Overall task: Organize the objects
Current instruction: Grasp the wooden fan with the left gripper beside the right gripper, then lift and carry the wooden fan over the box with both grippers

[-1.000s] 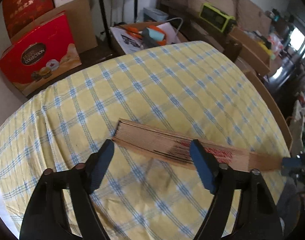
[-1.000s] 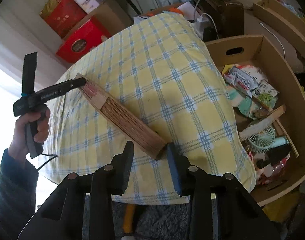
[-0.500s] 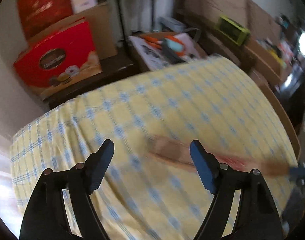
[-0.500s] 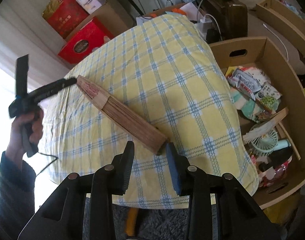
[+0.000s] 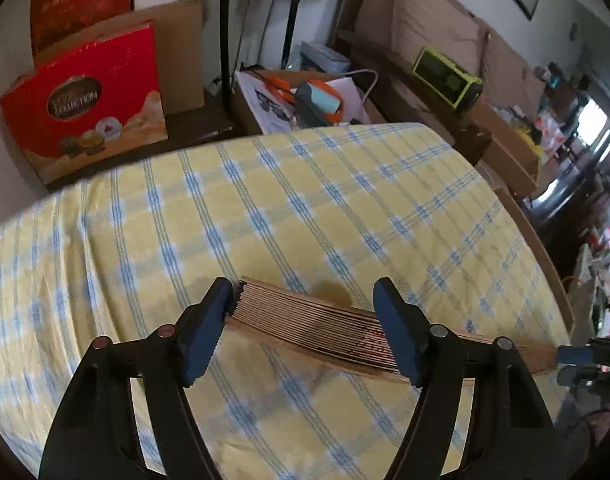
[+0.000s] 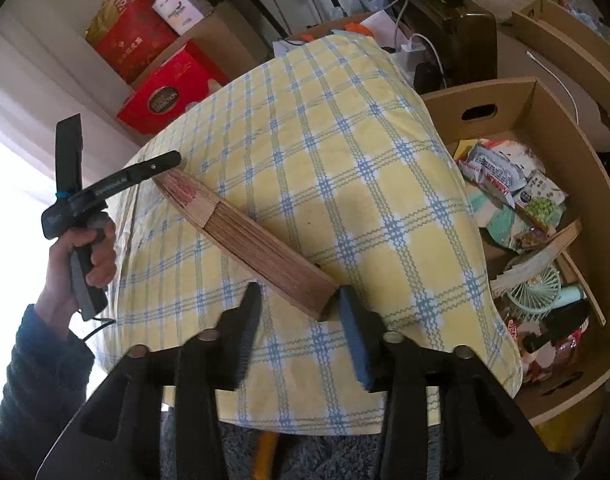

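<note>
Fan: folded wooden fan [image 5: 317, 320], long and thin, made of many brown slats stacked together, with red marks near one end and a plain wood handle end.
Where it is: flat on the yellow and blue checked cloth [image 5: 305, 208] that covers the table, near the front edge.
Left gripper [image 5: 305, 330]: jaws apart and have just been closing a little; the wide end of the fan lies between the blue pads, and I cannot tell if the left pad touches it.
Right gripper [image 6: 299, 332]: jaws apart and have just been opening; the handle end of the fan sits in the gap, close to the right pad.
Hand [image 6: 79, 256]: a person's hand in a dark sleeve holds the left gripper.
Beside the table: open cardboard box [image 6: 561, 128] full of packets and a small green fan.
Behind the table: red gift box [image 5: 85, 108], papers, a green radio [image 5: 449, 80].
In the way: nothing lies on top of the fan.
</note>
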### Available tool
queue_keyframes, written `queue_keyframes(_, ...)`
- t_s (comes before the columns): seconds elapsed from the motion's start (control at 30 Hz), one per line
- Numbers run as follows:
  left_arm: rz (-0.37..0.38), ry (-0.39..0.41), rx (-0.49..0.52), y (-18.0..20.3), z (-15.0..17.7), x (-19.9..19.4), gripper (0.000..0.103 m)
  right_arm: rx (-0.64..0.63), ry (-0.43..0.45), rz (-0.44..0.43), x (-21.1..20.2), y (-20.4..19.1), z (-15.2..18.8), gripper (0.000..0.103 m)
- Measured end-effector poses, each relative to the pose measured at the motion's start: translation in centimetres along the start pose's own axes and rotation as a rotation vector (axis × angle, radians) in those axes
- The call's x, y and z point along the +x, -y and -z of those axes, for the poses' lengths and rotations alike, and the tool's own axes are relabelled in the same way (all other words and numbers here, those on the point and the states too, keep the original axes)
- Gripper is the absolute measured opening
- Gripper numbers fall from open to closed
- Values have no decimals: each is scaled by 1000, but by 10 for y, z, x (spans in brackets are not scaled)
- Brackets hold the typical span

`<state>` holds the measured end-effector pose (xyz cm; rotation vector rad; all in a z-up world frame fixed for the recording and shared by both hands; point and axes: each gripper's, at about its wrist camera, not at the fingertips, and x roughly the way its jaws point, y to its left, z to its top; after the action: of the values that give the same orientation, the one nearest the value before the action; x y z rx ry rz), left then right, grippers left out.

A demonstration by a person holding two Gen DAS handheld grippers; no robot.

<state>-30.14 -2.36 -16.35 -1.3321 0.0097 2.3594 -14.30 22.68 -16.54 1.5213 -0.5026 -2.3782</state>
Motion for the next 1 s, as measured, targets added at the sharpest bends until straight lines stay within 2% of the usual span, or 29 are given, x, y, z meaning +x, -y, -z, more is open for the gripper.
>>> queue_keyframes(0.13,-8,-23,-43,5,24,-17,67,15,16,37,-4,7,-1,48)
queue_keyframes(0.27,-26,-40,-88,9,57,-39,67,40,29,32,-8,15,-7,62)
queue_keyframes(0.4,-32,-34,-176,-2,78,-60,67,33,25,24,-7,17,-9,61)
queue_keyframes(0.57,-71,26,-200,-8,73,-65,68,-51,63,100,-12,4,-4,61)
queue_keyframes(0.7,-82,-18,-195,-2,66,-46,68,-74,41,125,-3,-2,-1,61)
queue_keyframes(0.83,-97,-2,-165,11,70,-46,69,-66,35,124,0,0,0,61)
queue_keyframes(1.0,-77,-31,-169,13,75,-49,69,-71,49,145,3,1,-5,63)
